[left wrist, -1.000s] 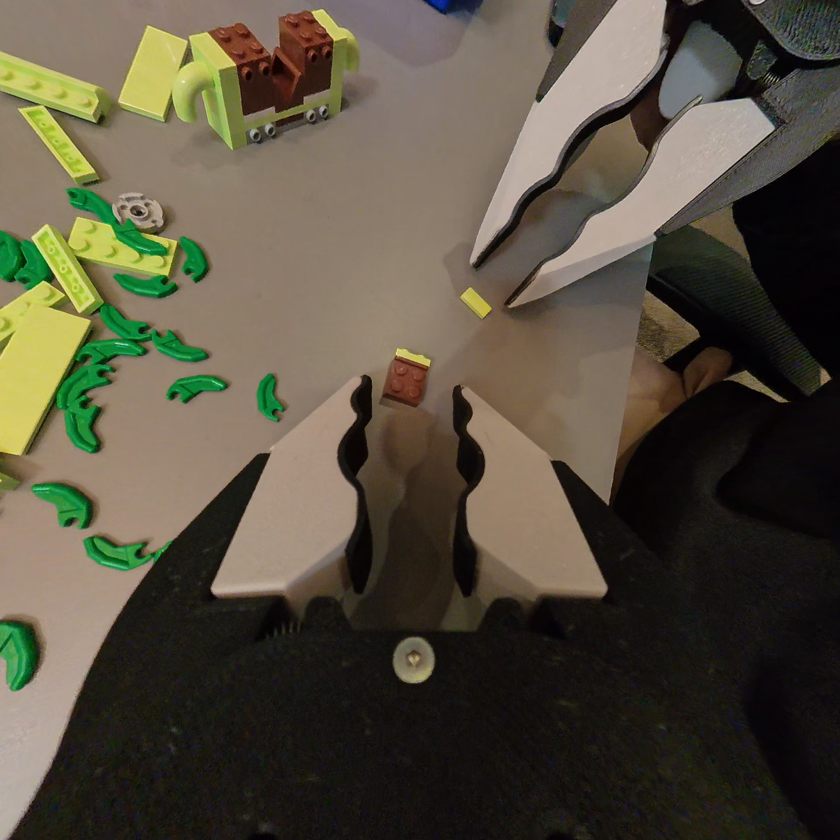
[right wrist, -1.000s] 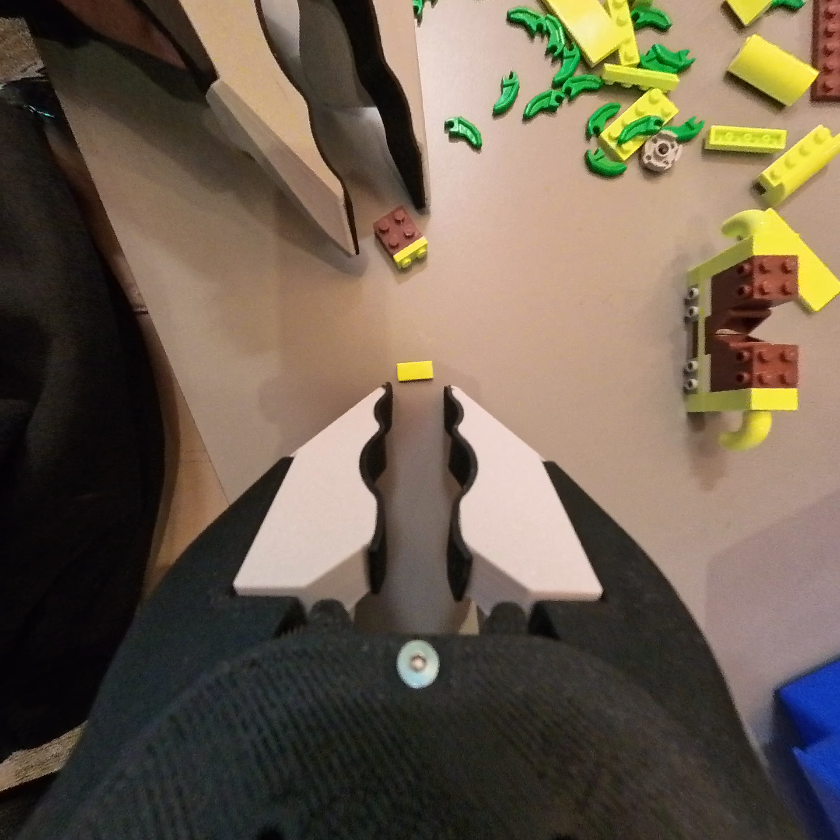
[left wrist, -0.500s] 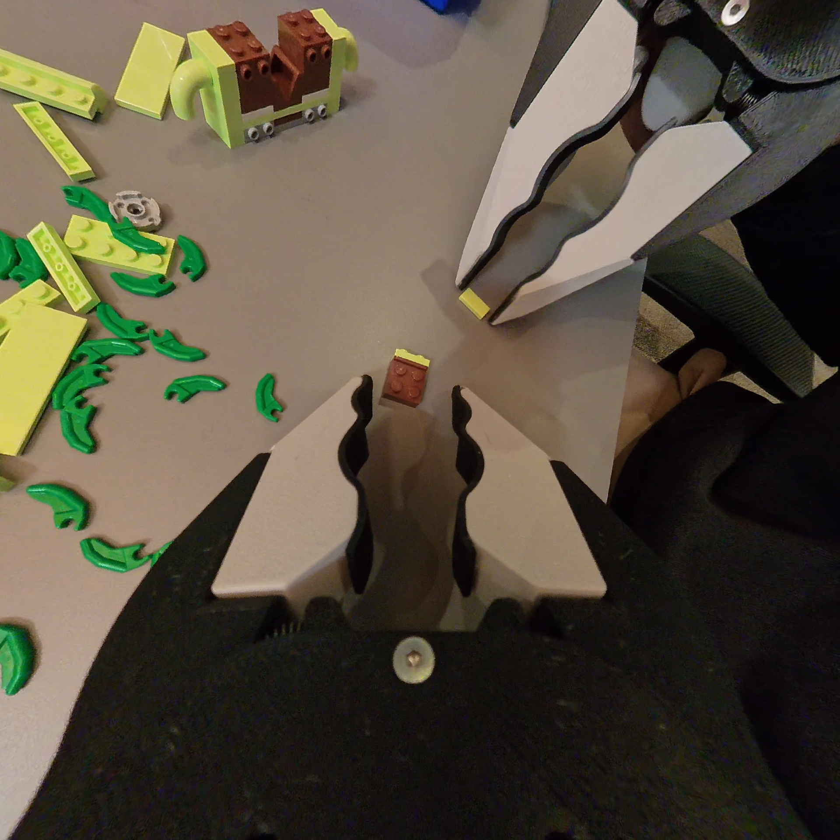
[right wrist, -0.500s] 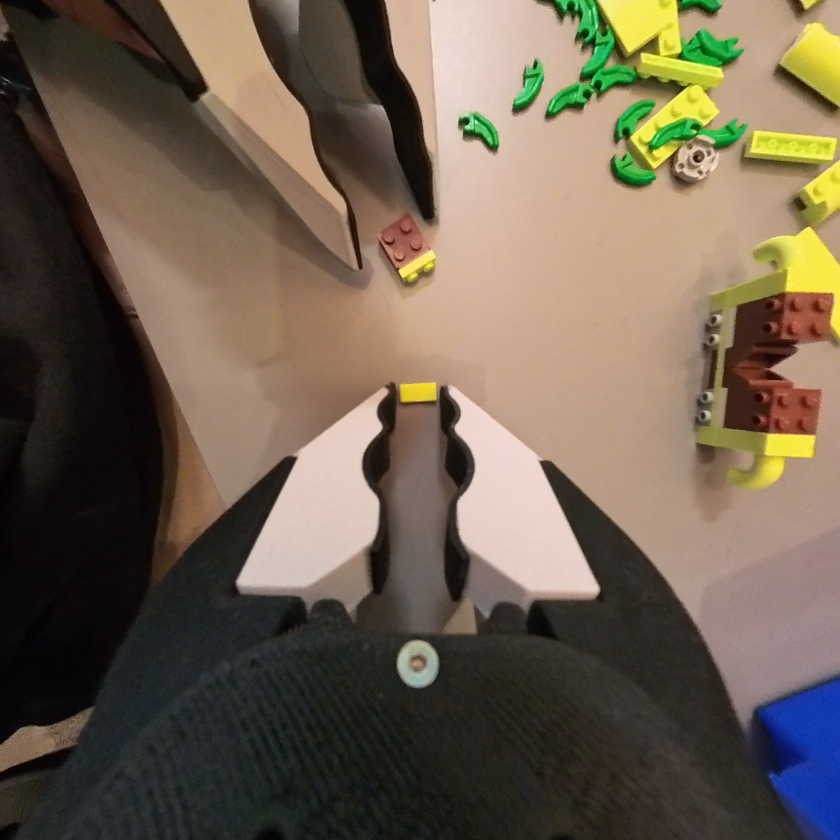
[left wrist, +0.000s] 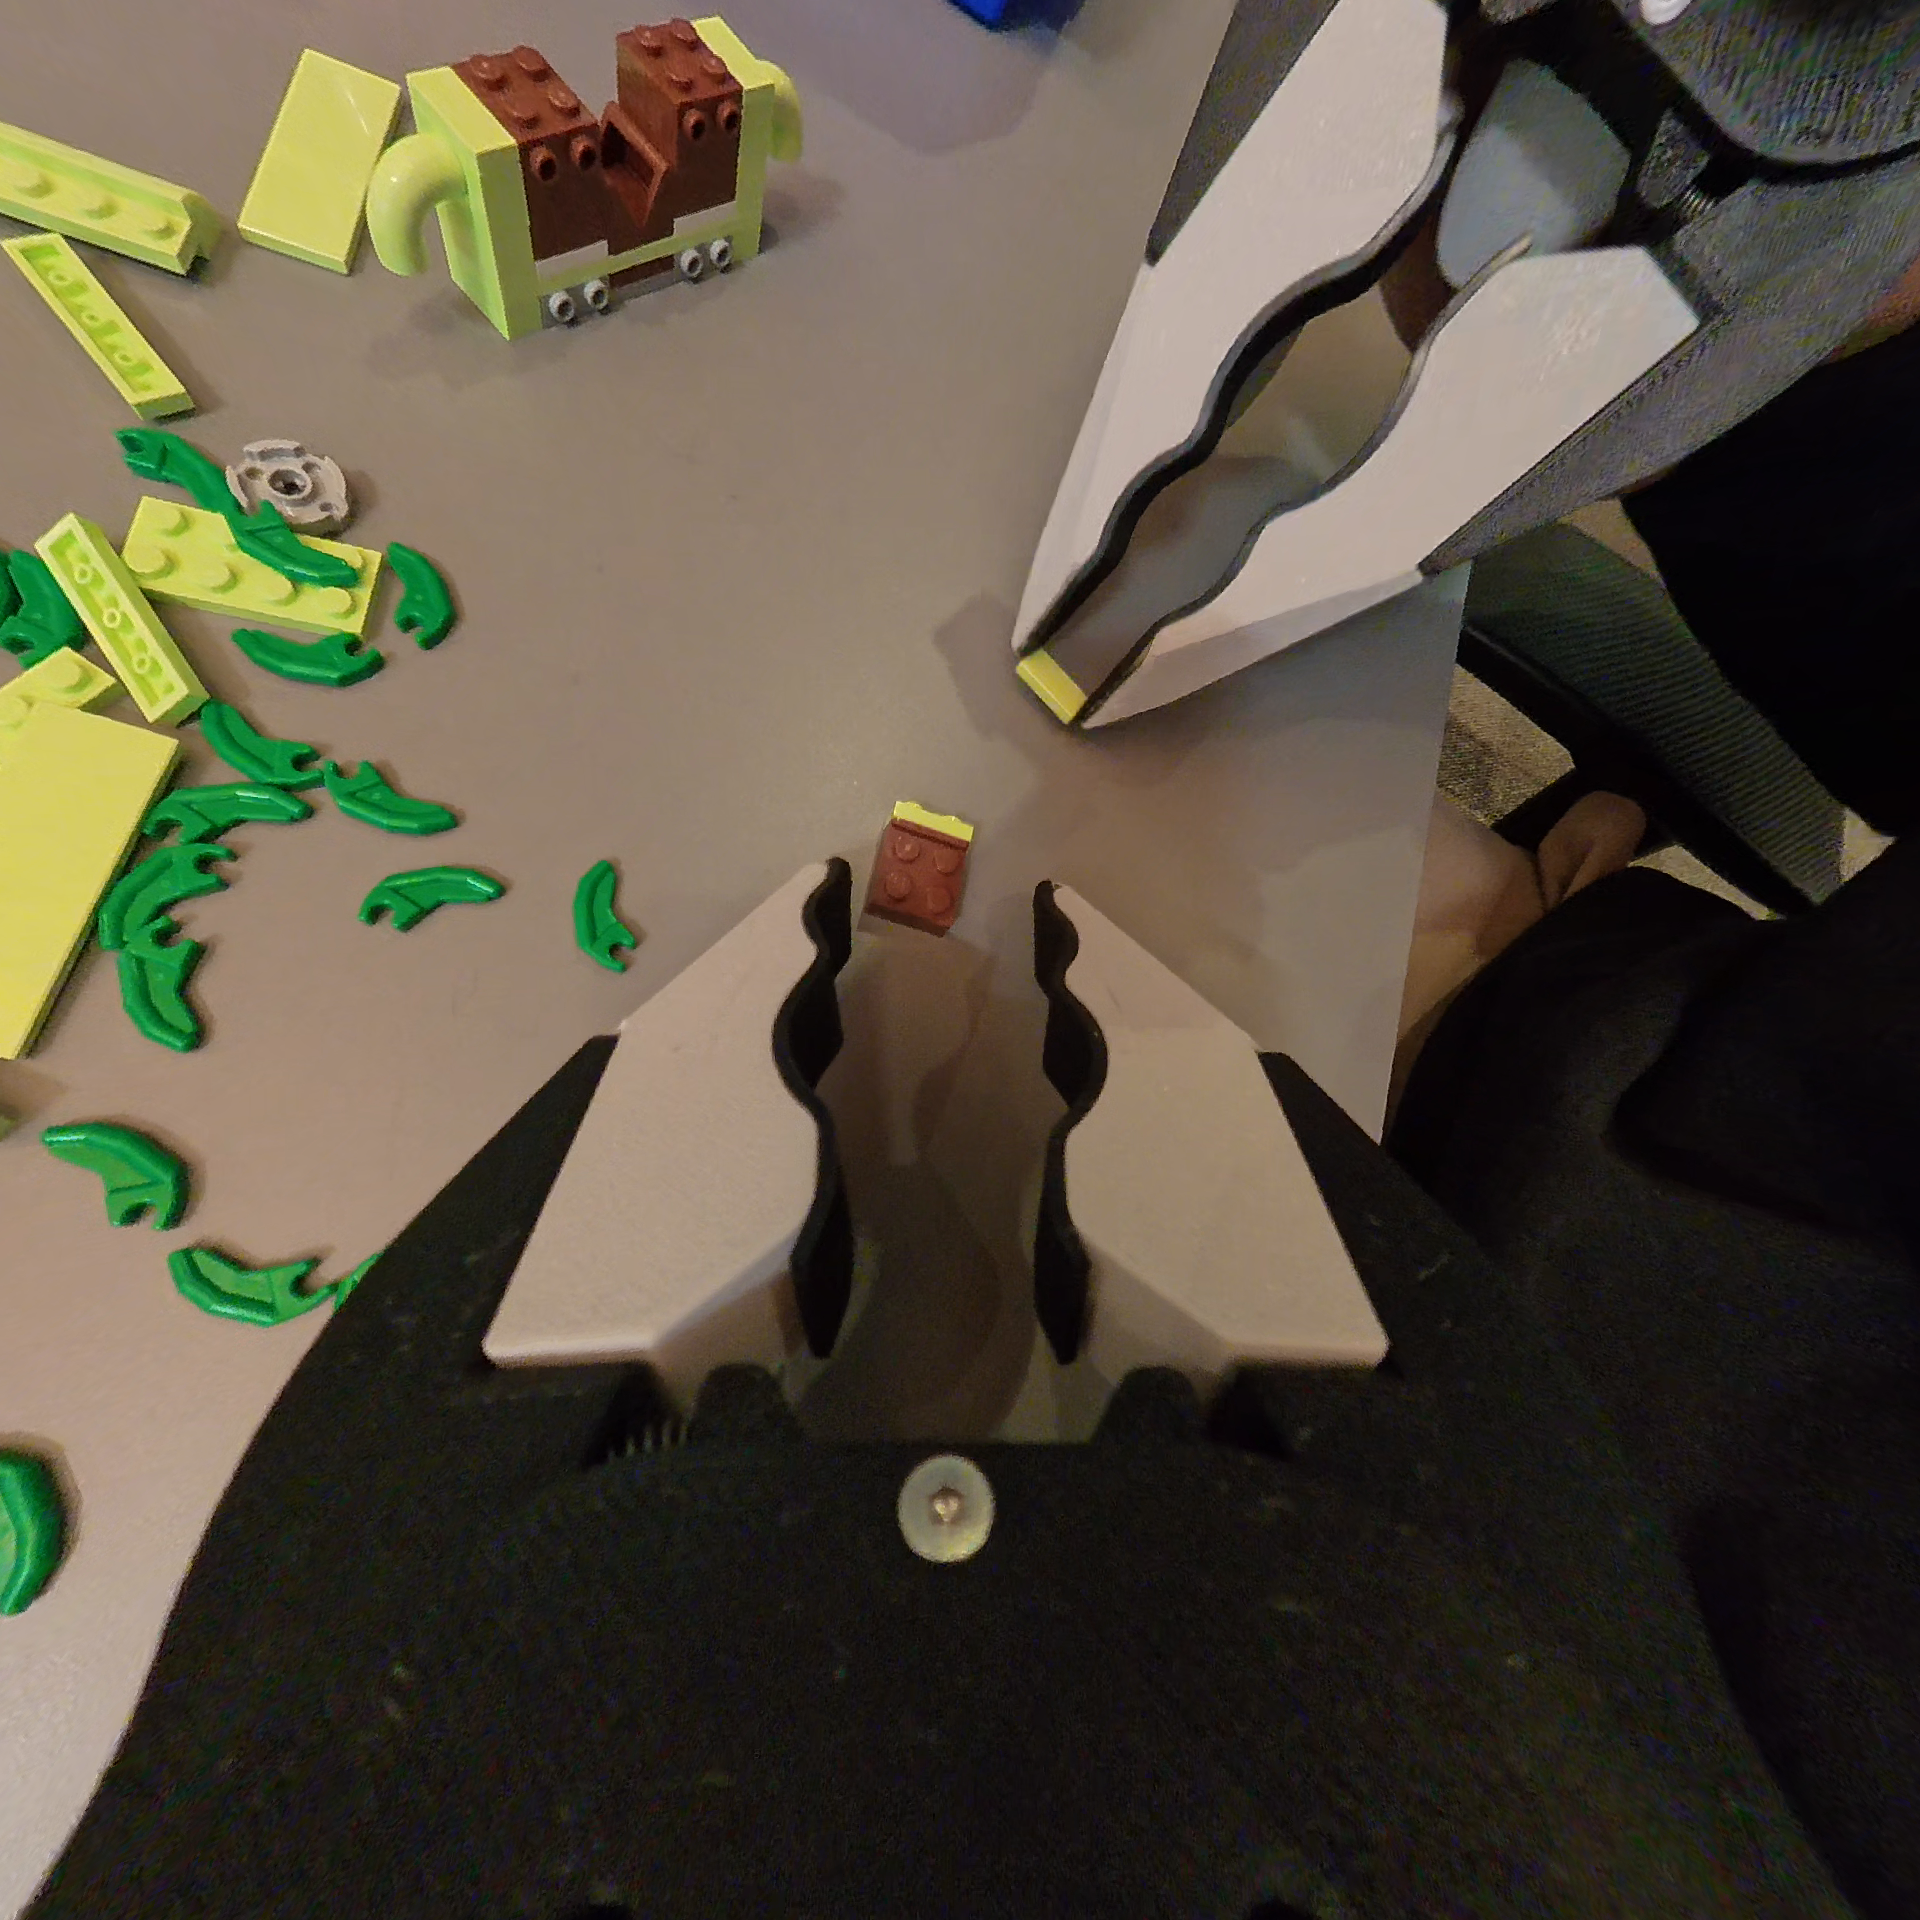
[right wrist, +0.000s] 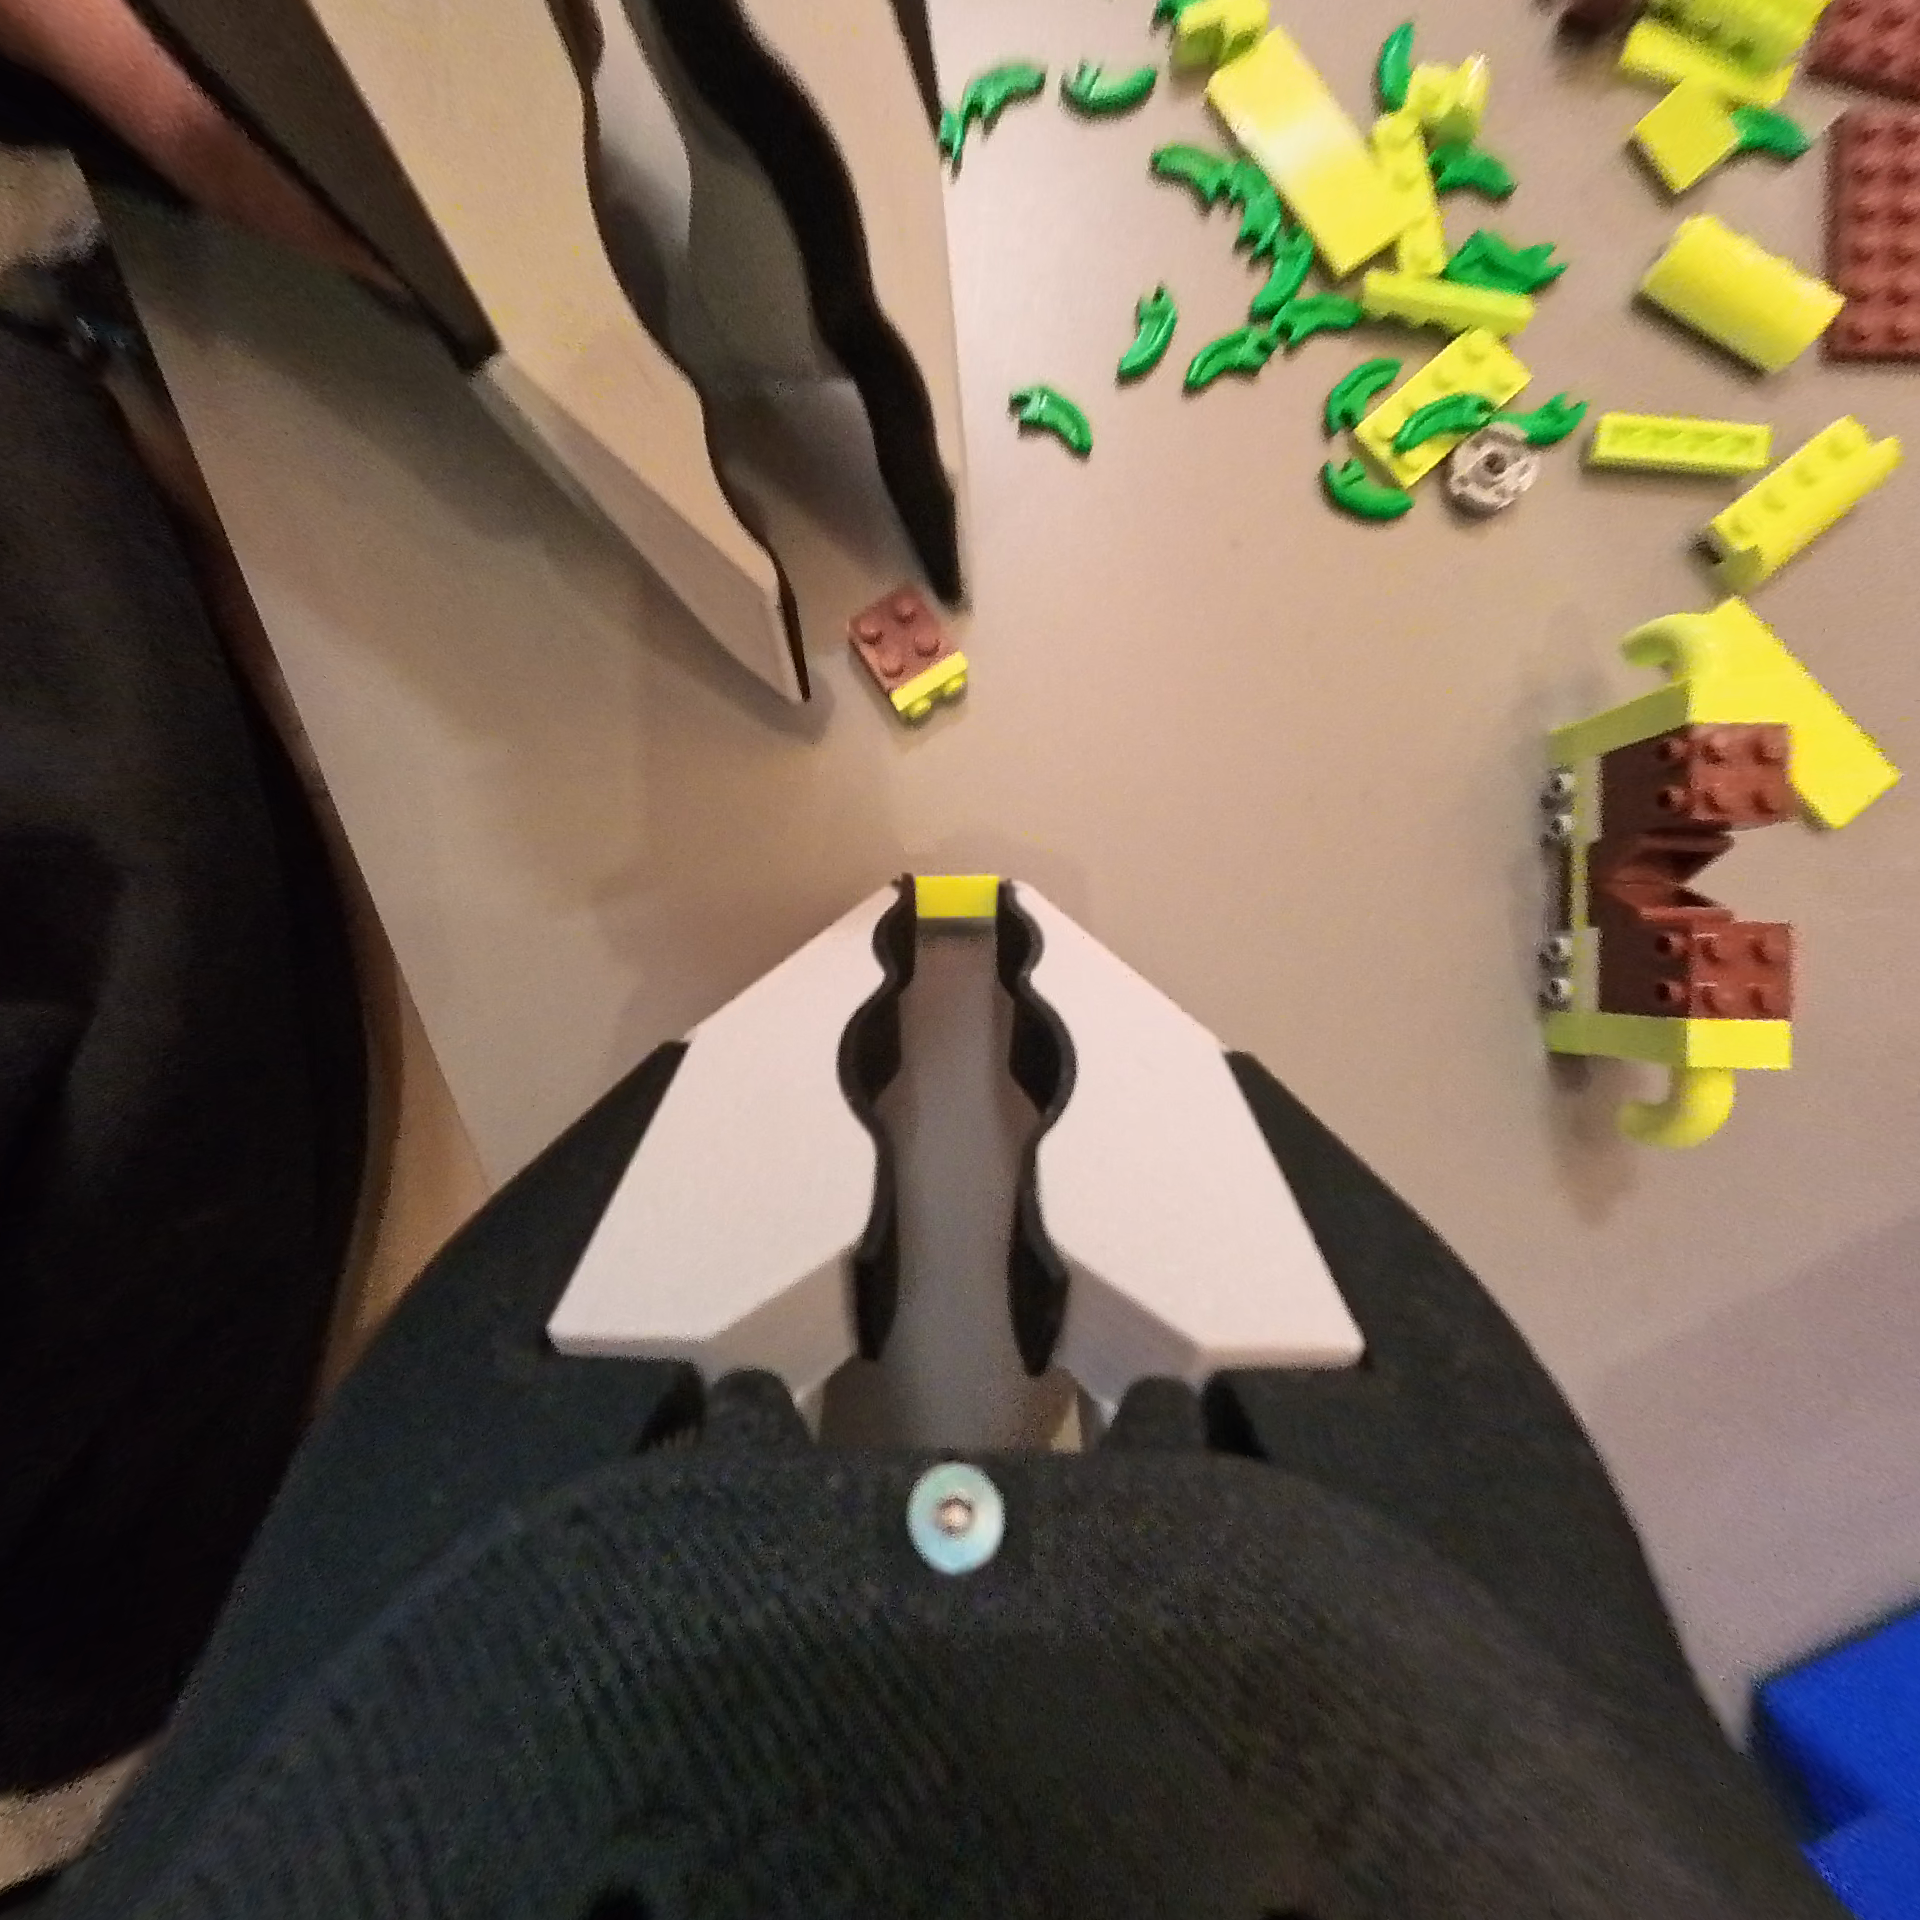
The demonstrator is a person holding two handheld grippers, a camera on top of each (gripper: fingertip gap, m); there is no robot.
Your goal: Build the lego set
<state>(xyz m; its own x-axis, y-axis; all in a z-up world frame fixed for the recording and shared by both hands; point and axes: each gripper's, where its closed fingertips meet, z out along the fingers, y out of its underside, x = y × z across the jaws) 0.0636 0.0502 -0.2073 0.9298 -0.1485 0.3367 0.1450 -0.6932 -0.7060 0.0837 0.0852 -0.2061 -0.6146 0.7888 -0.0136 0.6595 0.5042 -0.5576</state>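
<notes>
My right gripper (right wrist: 956,896) is shut on a small yellow tile (right wrist: 957,896) at its fingertips; it also shows in the left wrist view (left wrist: 1051,690), tips down at the table. My left gripper (left wrist: 940,883) is open, with a small brown plate with a yellow strip (left wrist: 922,869) lying on the table between its tips, nearer the left finger. The same plate shows in the right wrist view (right wrist: 906,649). A partly built lime and brown model (left wrist: 603,177) stands farther off; it also shows in the right wrist view (right wrist: 1704,873).
Loose lime plates (left wrist: 249,577), green leaf pieces (left wrist: 390,800) and a grey round piece (left wrist: 283,483) lie scattered at the left. Brown plates (right wrist: 1875,229) lie at the far right. The table edge (left wrist: 1423,831) is close at the right. A blue thing (right wrist: 1839,1766) sits nearby. Across from one pair of fingers to the other is roughly 5 centimeters.
My right gripper moved forward onto the yellow tile and closed on it. My left gripper stayed open by the brown plate.
</notes>
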